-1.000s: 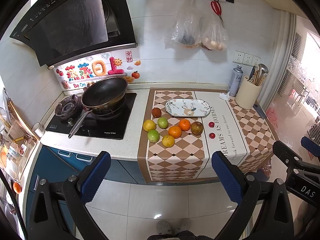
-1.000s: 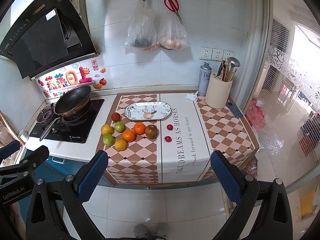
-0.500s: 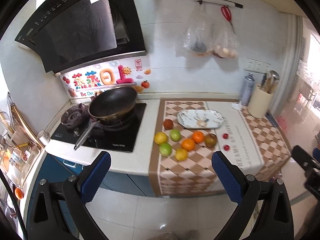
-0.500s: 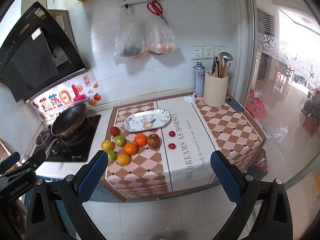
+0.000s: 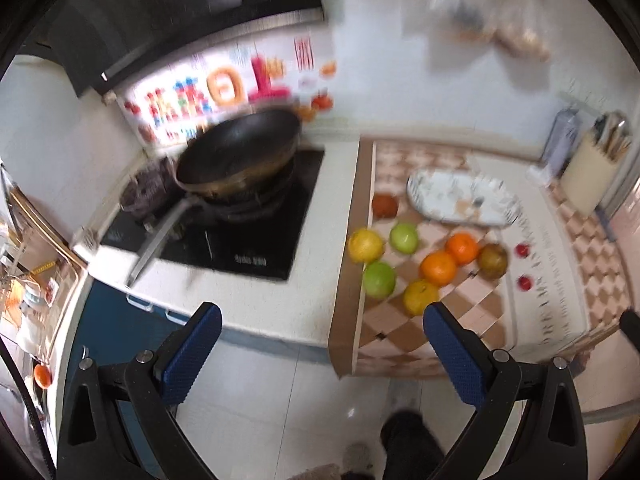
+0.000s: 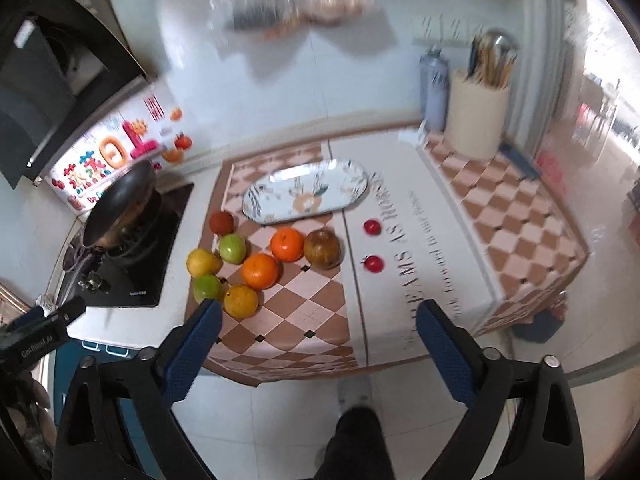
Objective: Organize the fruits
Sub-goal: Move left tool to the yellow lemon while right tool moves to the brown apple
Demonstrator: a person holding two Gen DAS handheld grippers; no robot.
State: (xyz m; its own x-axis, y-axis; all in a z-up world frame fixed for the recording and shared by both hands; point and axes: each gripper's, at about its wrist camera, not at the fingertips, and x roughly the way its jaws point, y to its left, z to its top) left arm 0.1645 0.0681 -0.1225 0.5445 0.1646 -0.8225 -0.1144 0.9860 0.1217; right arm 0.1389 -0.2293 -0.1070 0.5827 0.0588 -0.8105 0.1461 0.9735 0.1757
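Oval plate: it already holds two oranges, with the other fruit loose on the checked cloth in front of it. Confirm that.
Not right. The oval plate holds no fruit; the right wrist view shows it bare. Both oranges lie on the checked cloth in front of it, among the other loose fruit.

Oranges [image 6: 285, 244]: two. Green fruits [image 6: 232, 249]: two. Yellow fruits [image 6: 203, 262]: two. Brown fruits [image 6: 322, 249]: two. Small red fruits [image 6: 372, 227]: two. Oval plate [image 6: 352, 196]: one. Wok [image 6: 120, 204]: one.
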